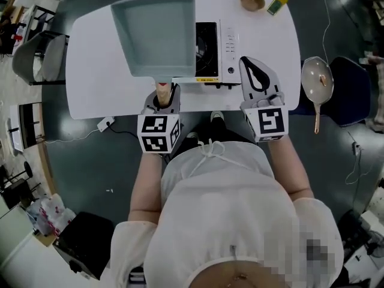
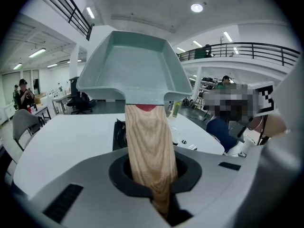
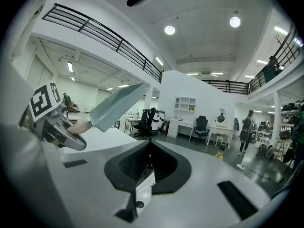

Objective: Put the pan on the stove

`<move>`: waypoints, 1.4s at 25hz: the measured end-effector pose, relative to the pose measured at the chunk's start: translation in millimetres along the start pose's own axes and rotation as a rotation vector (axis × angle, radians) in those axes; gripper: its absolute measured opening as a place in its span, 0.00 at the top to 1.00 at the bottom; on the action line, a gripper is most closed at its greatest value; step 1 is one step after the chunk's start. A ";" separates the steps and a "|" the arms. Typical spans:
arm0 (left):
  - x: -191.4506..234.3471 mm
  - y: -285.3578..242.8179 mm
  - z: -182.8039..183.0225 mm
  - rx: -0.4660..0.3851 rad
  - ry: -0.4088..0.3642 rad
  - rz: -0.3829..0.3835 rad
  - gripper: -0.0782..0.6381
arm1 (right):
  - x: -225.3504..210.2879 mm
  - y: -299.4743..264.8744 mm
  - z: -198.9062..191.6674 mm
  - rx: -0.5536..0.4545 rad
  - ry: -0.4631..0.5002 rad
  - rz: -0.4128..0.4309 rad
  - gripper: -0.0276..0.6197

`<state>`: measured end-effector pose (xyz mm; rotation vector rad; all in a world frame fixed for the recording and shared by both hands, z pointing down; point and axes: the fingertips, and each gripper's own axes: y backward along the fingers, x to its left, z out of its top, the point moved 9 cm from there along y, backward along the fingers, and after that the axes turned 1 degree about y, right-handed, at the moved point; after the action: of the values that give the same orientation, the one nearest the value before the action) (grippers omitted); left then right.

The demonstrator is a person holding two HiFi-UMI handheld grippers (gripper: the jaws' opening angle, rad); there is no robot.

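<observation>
A square teal pan [image 1: 157,35] with a wooden handle [image 1: 162,90] hangs tilted over the white table [image 1: 90,83], its right edge overlapping the stove [image 1: 215,51]. My left gripper [image 1: 163,98] is shut on the handle at the table's near edge. In the left gripper view the handle [image 2: 149,146] runs out between the jaws to the pan [image 2: 137,65], with the stove [image 2: 118,132] behind it. My right gripper [image 1: 246,63] is shut and empty, by the stove's front right corner. The right gripper view shows the pan [image 3: 116,106] and the left gripper [image 3: 52,120] off to the left.
A wooden bowl [image 1: 252,0] and a small oil bottle [image 1: 277,2] stand at the table's far right. A round pan with a wooden handle [image 1: 317,80] lies on a dark seat right of the table. A grey chair [image 1: 36,56] stands at the left.
</observation>
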<state>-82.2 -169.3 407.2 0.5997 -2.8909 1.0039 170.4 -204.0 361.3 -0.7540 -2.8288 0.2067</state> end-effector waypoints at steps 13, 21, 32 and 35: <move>-11.1 -66.3 -42.1 0.312 0.081 0.013 0.82 | -30.3 -38.2 -60.1 0.118 -0.087 0.099 0.95; -15.6 -80.1 -58.3 0.464 0.085 0.037 0.82 | -33.6 -43.4 -79.9 0.156 -0.104 0.128 0.95; -16.1 -89.2 -63.0 0.586 0.201 0.043 0.82 | -45.2 -49.6 -87.5 0.163 -0.107 0.128 0.95; -13.9 -89.5 -59.6 0.606 0.205 0.033 0.82 | -45.3 -53.0 -88.9 0.164 -0.116 0.132 0.95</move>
<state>-42.8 -192.9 505.5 0.4244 -2.4055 1.8395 204.4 -265.2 450.0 -0.9194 -2.8253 0.5128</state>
